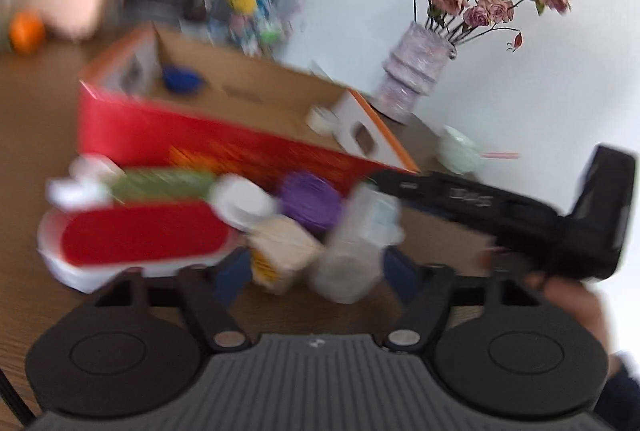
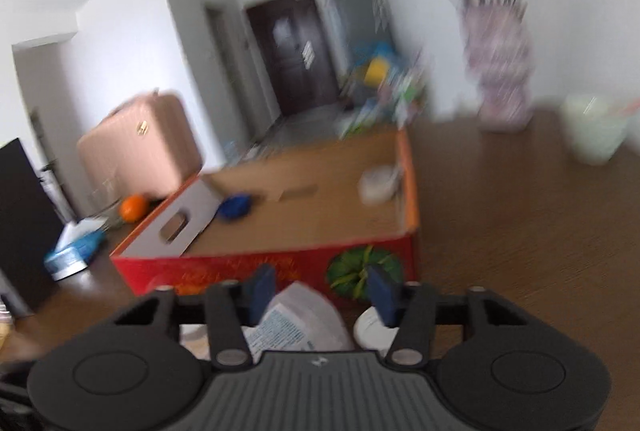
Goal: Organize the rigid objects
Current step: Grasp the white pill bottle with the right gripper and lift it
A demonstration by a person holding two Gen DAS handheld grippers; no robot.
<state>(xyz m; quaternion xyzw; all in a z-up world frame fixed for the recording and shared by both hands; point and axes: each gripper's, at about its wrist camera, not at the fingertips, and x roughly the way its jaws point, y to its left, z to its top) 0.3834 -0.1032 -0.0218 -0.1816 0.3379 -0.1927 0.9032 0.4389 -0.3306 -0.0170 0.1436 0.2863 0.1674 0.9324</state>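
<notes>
Left claw (image 1: pixel 316 271) sits low in the middle of its own view, blue pads set either side of a tan carton (image 1: pixel 280 251) and a pale bottle (image 1: pixel 352 263). The blur is too heavy to tell whether the pads press on either or just bracket them. Around it, lower left to centre, lies the loose pile waiting to be sorted: a red-topped dish (image 1: pixel 140 235), a white cap (image 1: pixel 240 199) and a purple tub (image 1: pixel 308 199), all crowded against the red wall of the box (image 1: pixel 200 139). That box fills the middle of the frame, open-topped, with a blue piece (image 1: pixel 182 79) at its far left corner and a white cup (image 1: pixel 322 119) at its right end, so I take it as the place things go. From the right edge the right claw (image 1: pixel 400 185) reaches in toward the same pile, a hand (image 1: pixel 568 295) behind it. A vase (image 1: pixel 412 79) stands upper right on the table (image 1: pixel 40 191), clear of the work. In the right claw's view the pads stand at bottom centre with the labelled bottle between them; a gap seems to show on the right side, yet with this smear I cannot tell if it is gripped. The box lies just beyond, centre frame, near enough for a short carry.
</notes>
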